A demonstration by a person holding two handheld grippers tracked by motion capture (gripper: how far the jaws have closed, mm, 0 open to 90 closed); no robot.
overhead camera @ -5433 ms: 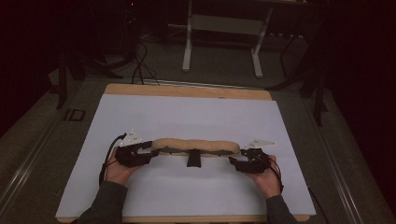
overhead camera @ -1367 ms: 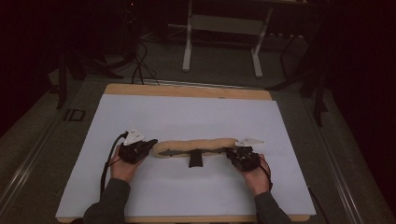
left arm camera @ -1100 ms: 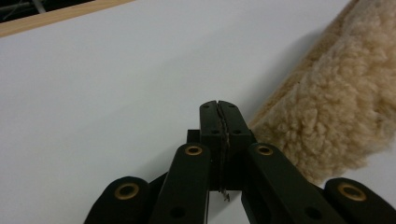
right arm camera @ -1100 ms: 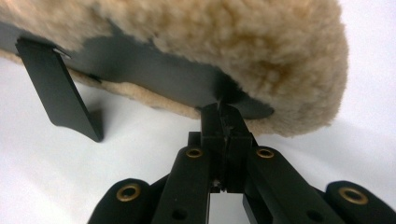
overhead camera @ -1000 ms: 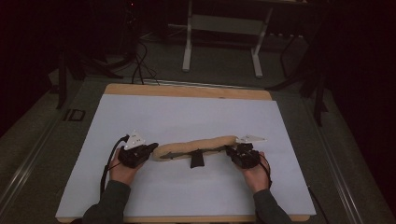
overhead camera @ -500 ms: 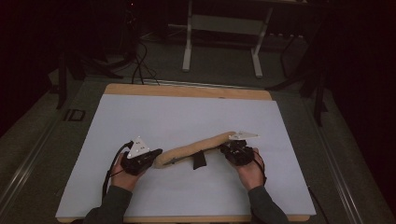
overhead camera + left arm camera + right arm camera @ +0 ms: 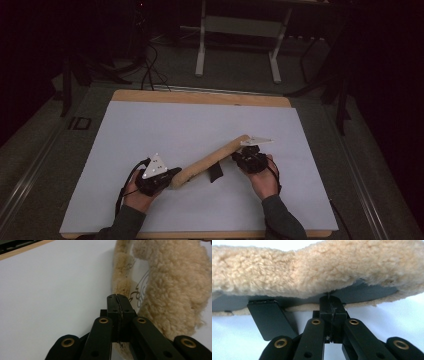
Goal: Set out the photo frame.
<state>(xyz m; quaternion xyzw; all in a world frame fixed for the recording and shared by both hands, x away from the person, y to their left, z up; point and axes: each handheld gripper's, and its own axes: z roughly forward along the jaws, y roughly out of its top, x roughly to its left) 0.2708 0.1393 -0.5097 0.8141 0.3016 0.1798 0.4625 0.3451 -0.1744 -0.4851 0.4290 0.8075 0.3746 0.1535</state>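
A long tan fleece pad (image 7: 210, 160) lies slantwise on the white sheet (image 7: 150, 125), from near left to farther right. A black tab (image 7: 215, 172) sticks out under its middle. My left gripper (image 7: 171, 176) is at its near-left end, my right gripper (image 7: 240, 156) at its far-right end. In the left gripper view the jaws (image 7: 117, 298) are shut on the pad's thin edge, beside the fleece (image 7: 172, 290) and its printed white lining. In the right gripper view the jaws (image 7: 329, 300) are shut on the grey underside's rim below the fleece (image 7: 312, 272), with the black tab (image 7: 270, 317) to their left.
The white sheet covers a wooden tabletop whose far edge (image 7: 200, 97) shows. Beyond it stand the legs of a metal frame (image 7: 201, 45) and loose cables (image 7: 150, 65) on a dark floor. A person's hands and dark sleeves come in from the bottom.
The pad lay level across the sheet; now it slants. The left hand has drawn its end nearer and to the left, while the right hand has carried its end left and farther away.
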